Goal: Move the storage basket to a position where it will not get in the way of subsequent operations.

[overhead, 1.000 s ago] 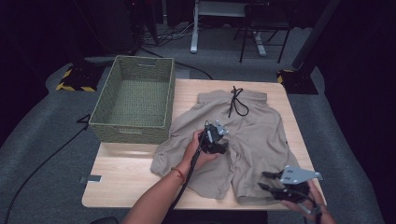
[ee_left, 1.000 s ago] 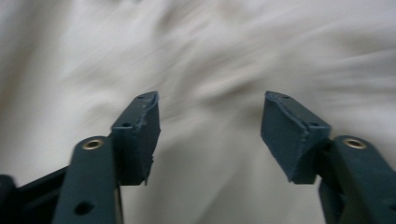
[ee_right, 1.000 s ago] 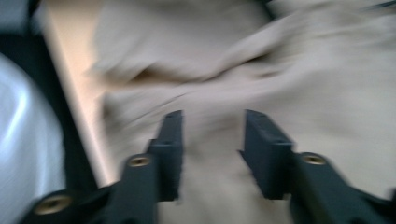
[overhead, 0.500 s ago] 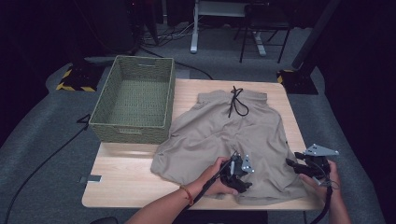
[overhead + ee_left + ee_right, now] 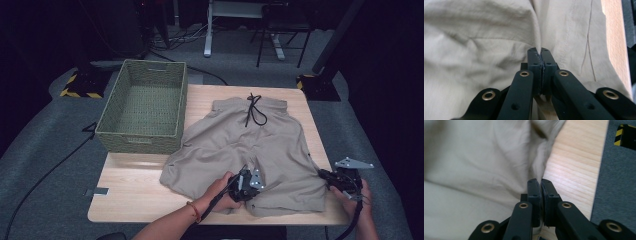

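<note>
At the left of the pale wooden table stands a rectangular green woven basket, open-topped and holding nothing, just beside the left leg of a pair of beige cloth shorts that lies spread flat across the middle and right of the tabletop, its waistband with a black drawstring at the far edge and its hems toward the person. The left gripper sits at the near hem between the two legs, its jaws having just closed: in the left gripper view they press together with a ridge of cloth at their tips, apparently pinching it. The right gripper is at the outer near corner of the right leg; its jaws have likewise just closed, seemingly nipping the fabric edge. Two holds along that hem suggest lifting or folding this leg.
</note>
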`<state>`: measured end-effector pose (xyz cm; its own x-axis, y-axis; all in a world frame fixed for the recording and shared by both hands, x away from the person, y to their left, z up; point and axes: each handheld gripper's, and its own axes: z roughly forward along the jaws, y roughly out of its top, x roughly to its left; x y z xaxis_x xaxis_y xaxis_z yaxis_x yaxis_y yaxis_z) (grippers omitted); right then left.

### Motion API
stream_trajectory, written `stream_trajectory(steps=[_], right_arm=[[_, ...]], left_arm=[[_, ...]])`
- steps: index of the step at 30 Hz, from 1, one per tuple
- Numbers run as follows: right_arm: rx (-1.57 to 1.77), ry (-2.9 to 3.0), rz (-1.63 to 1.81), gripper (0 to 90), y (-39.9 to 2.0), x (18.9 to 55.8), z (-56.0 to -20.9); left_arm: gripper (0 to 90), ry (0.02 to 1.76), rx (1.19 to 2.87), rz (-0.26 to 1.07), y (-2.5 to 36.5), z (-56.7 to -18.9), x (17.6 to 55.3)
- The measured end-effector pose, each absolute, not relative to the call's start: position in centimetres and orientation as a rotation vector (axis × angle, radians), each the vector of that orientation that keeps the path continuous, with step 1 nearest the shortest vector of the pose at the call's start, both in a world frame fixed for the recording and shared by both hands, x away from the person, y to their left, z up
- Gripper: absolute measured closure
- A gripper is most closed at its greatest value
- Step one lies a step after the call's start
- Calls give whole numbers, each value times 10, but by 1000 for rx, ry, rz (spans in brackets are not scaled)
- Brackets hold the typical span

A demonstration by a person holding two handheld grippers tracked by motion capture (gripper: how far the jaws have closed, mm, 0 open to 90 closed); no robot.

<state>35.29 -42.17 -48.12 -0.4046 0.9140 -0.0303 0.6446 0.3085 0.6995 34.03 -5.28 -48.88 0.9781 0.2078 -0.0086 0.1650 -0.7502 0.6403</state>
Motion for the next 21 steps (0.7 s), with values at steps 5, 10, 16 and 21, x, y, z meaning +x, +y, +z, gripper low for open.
stream_trajectory(steps=[5,10,16,21], right_arm=[[1409,2037,730,748,-420,353,-477],[1340,2012,883,581,-417,348,-466],[1204,2074,966,498,-389,353,-453],[1087,2207,963,457,-352,372,-453]], left_arm=[[875,238,2406,84,-39,-484,326],[520,320,2326,128,-7,-464,316],[314,476,2318,315,59,-448,312],[326,649,2376,472,112,-463,322]])
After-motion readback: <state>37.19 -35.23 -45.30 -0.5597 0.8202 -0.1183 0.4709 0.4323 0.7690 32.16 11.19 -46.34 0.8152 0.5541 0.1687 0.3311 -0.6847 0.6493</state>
